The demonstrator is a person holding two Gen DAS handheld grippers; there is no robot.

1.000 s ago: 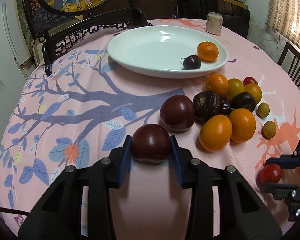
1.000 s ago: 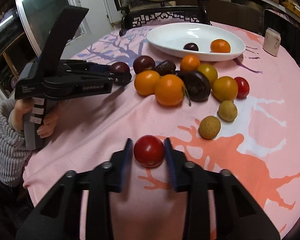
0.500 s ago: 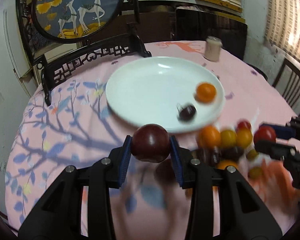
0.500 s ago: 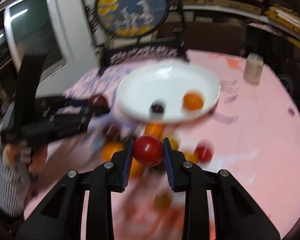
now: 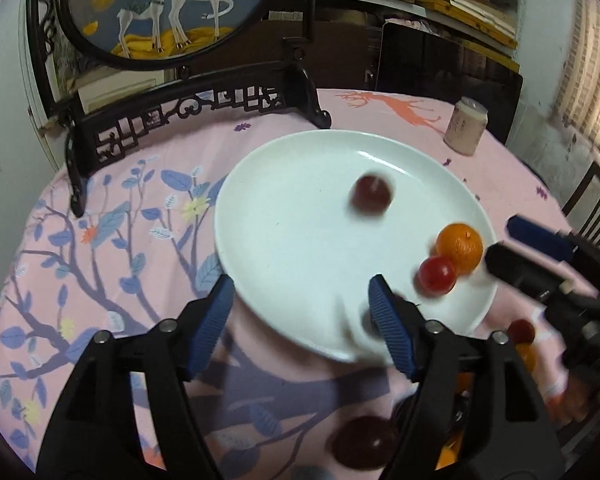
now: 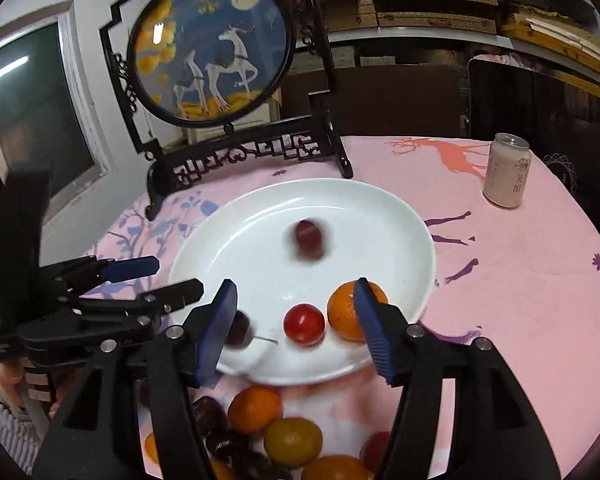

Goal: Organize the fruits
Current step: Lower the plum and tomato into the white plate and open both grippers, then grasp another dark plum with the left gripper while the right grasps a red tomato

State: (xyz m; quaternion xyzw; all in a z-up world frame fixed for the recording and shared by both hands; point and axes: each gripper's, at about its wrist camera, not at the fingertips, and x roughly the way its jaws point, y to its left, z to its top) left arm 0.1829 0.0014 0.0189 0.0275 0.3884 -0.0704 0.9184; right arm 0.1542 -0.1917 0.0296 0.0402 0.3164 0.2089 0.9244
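Observation:
A white plate [image 5: 284,248] [image 6: 380,216] sits on the pink tablecloth. On it lie a blurred dark red plum [image 5: 371,197] [image 6: 309,237], a red tomato [image 5: 437,275] [image 6: 304,324], an orange [image 5: 460,246] [image 6: 342,320] and a small dark plum [image 6: 238,328]. My left gripper [image 5: 302,322] is open and empty over the plate's near rim. My right gripper [image 6: 296,320] is open and empty above the tomato. More fruit [image 6: 276,436] lies on the cloth in front of the plate.
A dark carved stand with a round deer picture [image 6: 212,52] stands behind the plate. A pale drink can [image 6: 506,170] [image 5: 465,131] stands at the back right. A dark plum [image 5: 364,442] lies on the cloth near my left gripper.
Both grippers moved over the plate and opened. The dark red plum left the left gripper and the red tomato left the right one; both now lie on the plate.

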